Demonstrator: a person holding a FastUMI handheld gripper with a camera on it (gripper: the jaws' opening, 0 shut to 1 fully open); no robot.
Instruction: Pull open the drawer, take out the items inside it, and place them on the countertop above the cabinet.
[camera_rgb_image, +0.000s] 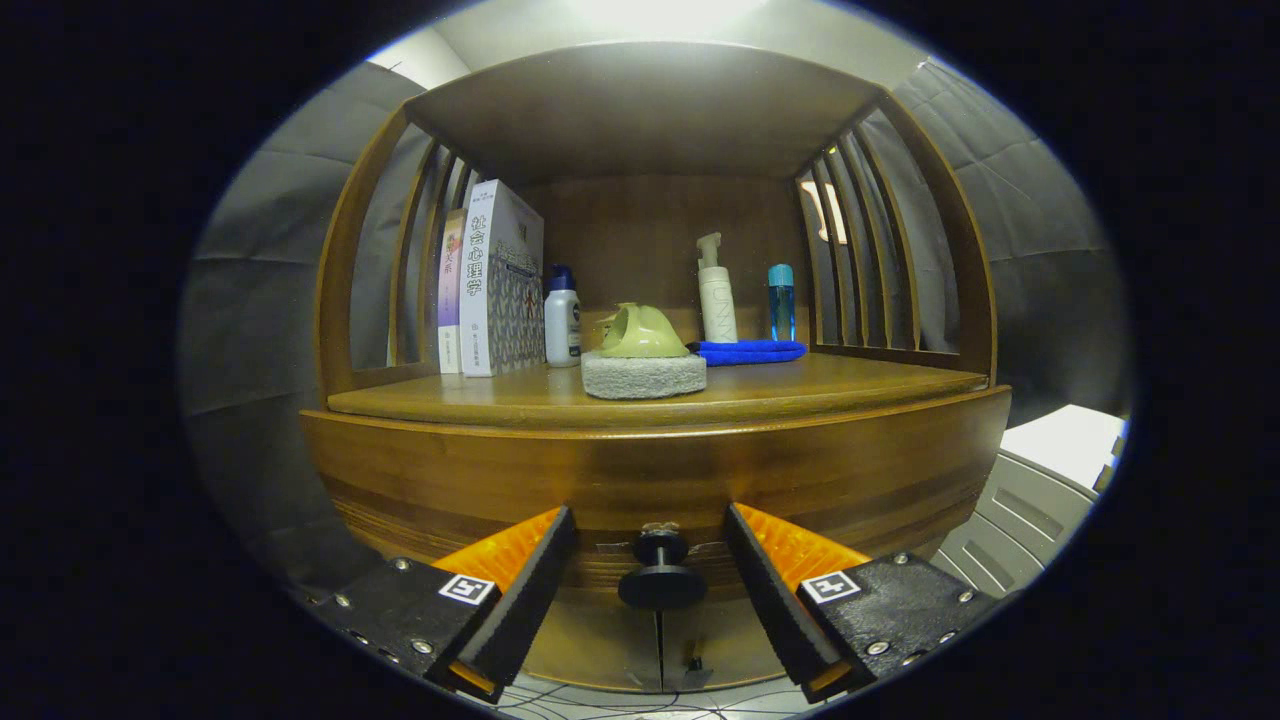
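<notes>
Gripper (650, 580) was wide open, holding nothing; fingers (535, 580) splayed either side of the dark round drawer knob (661, 578), clear gap on both sides, no contact. Knob sat between the fingertips, roughly centred, maybe a touch nearer the left one. Drawer (650, 480) front was directly ahead of the fingers, flush with the wooden cabinet, so closed. Countertop (760, 390) lay beyond and above the fingers. On it, straight ahead past the knob: a grey sponge block (643, 375) with a green scrubber (640, 333) on top. Behind and right of that: a folded blue cloth (748, 351), a white pump bottle (716, 295), a small blue bottle (781, 302). Left of the sponge: a white bottle with dark cap (562, 320), then two upright books (490, 285) against the slatted side. Drawer contents were not visible.
</notes>
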